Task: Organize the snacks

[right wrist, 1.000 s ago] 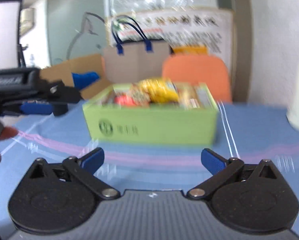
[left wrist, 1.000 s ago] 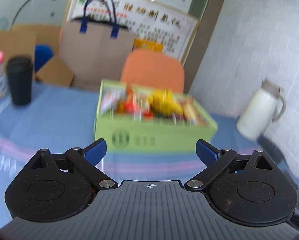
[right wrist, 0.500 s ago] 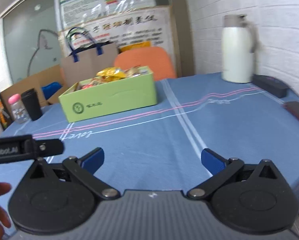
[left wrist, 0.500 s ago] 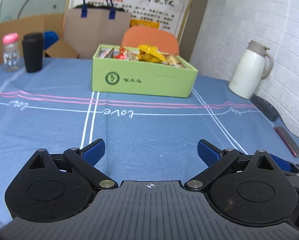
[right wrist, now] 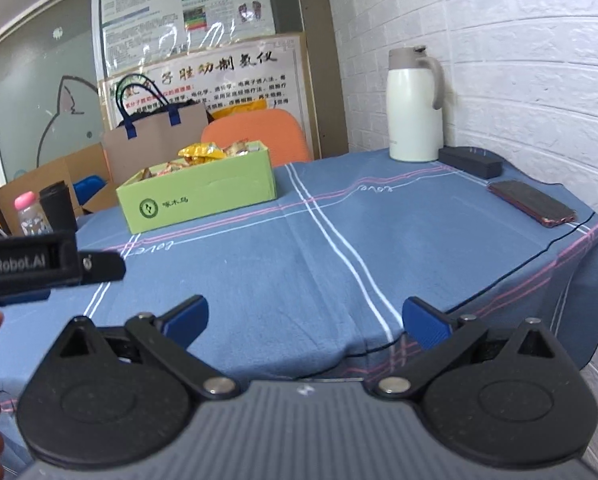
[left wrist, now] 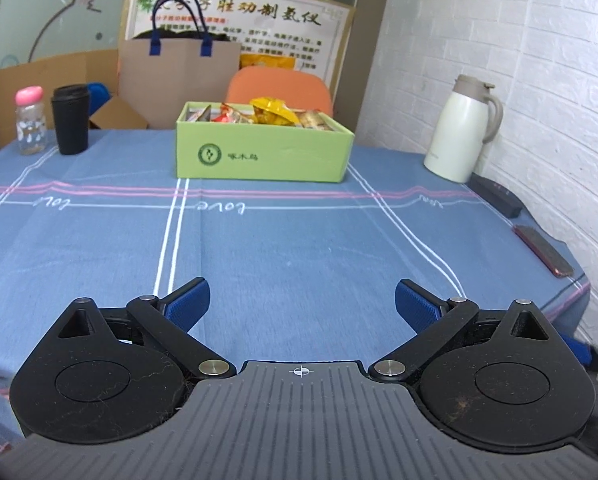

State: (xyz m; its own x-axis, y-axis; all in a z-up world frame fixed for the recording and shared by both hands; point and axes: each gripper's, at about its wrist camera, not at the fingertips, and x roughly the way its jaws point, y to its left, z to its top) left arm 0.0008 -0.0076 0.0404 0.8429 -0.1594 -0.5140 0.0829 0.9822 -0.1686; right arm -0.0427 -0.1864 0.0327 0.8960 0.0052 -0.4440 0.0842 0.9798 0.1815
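Left gripper [left wrist: 302, 300] and right gripper [right wrist: 305, 318] are held wide open over the near tablecloth [left wrist: 283, 240]; nothing is gripped. The box [left wrist: 259, 152], filled with snacks [left wrist: 273, 112], is set at the far side, well apart.

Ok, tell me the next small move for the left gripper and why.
Probably carry the left gripper forward over the blue tablecloth toward the green box. Its jaws stand open and empty, the snacks are heaped in that box at the table's far side, and bare cloth lies between. The right gripper is open and empty too.
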